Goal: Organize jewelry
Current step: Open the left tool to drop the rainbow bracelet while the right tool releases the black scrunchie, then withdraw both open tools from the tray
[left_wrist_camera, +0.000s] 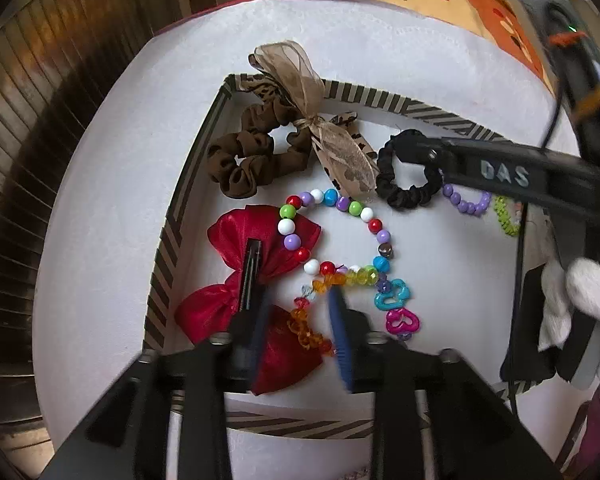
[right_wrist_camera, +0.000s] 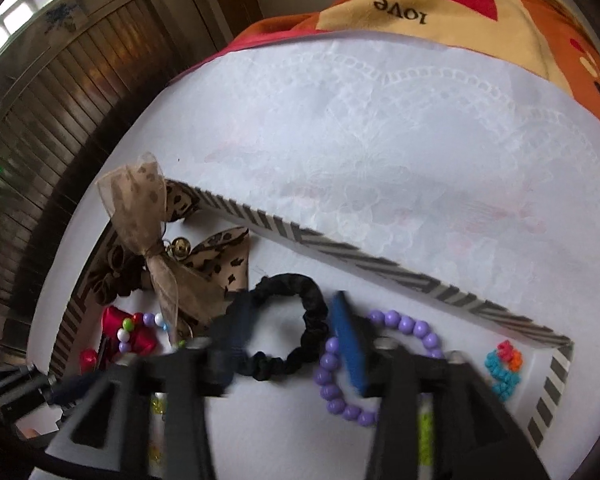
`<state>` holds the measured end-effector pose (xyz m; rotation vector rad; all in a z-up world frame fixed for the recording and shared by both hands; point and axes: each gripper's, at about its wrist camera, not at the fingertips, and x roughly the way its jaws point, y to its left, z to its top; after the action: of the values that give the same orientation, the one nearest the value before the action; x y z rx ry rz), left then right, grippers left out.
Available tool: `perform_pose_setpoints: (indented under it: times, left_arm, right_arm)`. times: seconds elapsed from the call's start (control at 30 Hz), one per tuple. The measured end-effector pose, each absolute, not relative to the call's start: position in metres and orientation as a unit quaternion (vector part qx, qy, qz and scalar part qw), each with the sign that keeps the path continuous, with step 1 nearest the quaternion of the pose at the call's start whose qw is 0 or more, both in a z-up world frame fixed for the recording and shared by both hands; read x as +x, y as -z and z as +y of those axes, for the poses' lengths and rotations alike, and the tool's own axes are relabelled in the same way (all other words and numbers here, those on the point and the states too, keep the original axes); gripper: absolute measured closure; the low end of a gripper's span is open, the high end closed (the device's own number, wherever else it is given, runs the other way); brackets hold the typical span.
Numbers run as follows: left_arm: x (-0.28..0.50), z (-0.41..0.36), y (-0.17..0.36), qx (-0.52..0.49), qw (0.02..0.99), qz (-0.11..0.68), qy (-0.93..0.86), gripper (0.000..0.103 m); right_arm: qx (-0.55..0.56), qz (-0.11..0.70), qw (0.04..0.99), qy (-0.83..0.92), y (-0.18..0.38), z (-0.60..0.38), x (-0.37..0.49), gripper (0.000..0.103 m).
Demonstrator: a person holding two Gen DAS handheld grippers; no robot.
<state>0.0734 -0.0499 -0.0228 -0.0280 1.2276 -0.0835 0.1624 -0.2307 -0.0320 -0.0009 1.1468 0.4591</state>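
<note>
progress: mostly unsorted, all still jumbled in tray (left_wrist_camera: pixel 168 240) | left gripper (left_wrist_camera: pixel 300 320): released over orange beads (left_wrist_camera: pixel 300 328), tray's 6 o'clock | right gripper (right_wrist_camera: pixel 292 328): unclenched, straddling black scrunchie (right_wrist_camera: pixel 300 320) at 1 o'clock, probably not gripping yet

Black tongs (left_wrist_camera: pixel 300 312), blue pads, white glove (left_wrist_camera: pixel 588 292)

— What are we seeing underneath everything?
— We are looking at a white embossed cloth (right_wrist_camera: pixel 380 128) covering the surface, and a blanket printed "love" (right_wrist_camera: pixel 440 4) is showing beyond its far edge.
— What is lying directly on the cloth?
— We are finding only the shallow striped-rim box (left_wrist_camera: pixel 384 100), sitting towards the near side.
</note>
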Motion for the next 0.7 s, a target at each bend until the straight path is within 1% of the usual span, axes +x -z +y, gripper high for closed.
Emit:
perform_pose_setpoints:
  times: [0.13,0.33,0.4,0.63,0.7]
  left_arm:
    - [0.071,-0.051,0.017,-0.016,0.821,0.569,0.039,0.087]
    - [0.064,-0.049,0.003,-0.017,0.828,0.560,0.032,0.087]
    - [0.058,-0.050,-0.003,-0.016,0.832,0.554,0.031,0.087]
    - [0.045,-0.047,-0.017,-0.014,0.842,0.539,0.028,0.087]
    - [0.040,-0.047,-0.020,-0.009,0.845,0.534,0.027,0.087]
  right_arm:
    - [0.004,0.528,0.821,-0.218,0.018,-0.238,0.150,0.052]
    - [0.013,0.506,0.837,-0.209,-0.014,-0.253,0.121,0.047]
    - [0.017,0.501,0.841,-0.205,-0.022,-0.257,0.113,0.044]
    - [0.021,0.494,0.849,-0.188,-0.042,-0.268,0.075,0.042]
    - [0.024,0.493,0.850,-0.184,-0.046,-0.271,0.063,0.040]
